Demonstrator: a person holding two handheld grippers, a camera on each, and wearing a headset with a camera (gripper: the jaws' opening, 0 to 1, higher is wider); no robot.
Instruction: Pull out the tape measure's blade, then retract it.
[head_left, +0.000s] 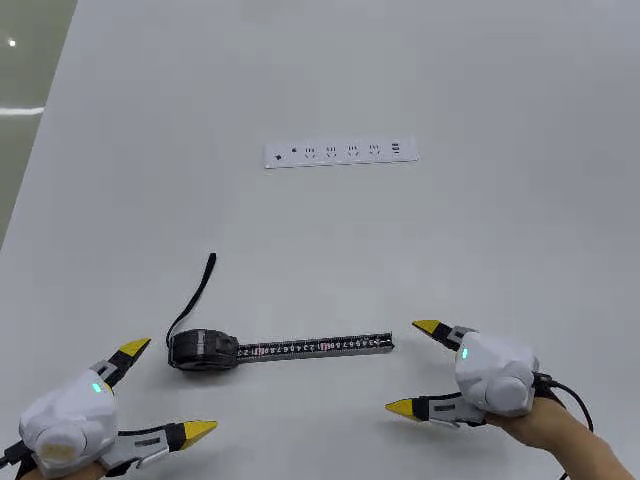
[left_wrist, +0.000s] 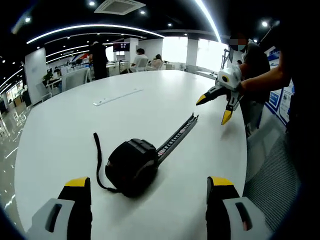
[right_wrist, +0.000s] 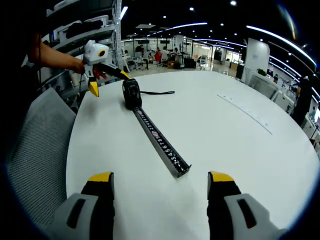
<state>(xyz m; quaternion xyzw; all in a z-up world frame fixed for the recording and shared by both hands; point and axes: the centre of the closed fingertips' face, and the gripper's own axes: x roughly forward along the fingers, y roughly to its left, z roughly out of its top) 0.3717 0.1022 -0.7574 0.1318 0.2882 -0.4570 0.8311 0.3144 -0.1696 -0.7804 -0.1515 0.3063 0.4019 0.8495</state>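
A black tape measure (head_left: 203, 350) lies on the white table (head_left: 330, 230), its blade (head_left: 315, 346) drawn out to the right and its black wrist strap (head_left: 195, 293) trailing away from me. My left gripper (head_left: 166, 390) stands open just left of and nearer than the case (left_wrist: 132, 165), not touching it. My right gripper (head_left: 414, 367) is open a little right of the blade's end (right_wrist: 181, 170), with nothing between its yellow fingertips (right_wrist: 101, 177). The other gripper (left_wrist: 215, 107) appears across the table in the left gripper view, and the left one (right_wrist: 102, 76) in the right gripper view.
A flat white power strip (head_left: 340, 152) lies farther back at mid-table. The table's near edge runs close behind both grippers. Grey mesh chairs (right_wrist: 35, 160) stand at the near side. People sit in the office beyond the far edge.
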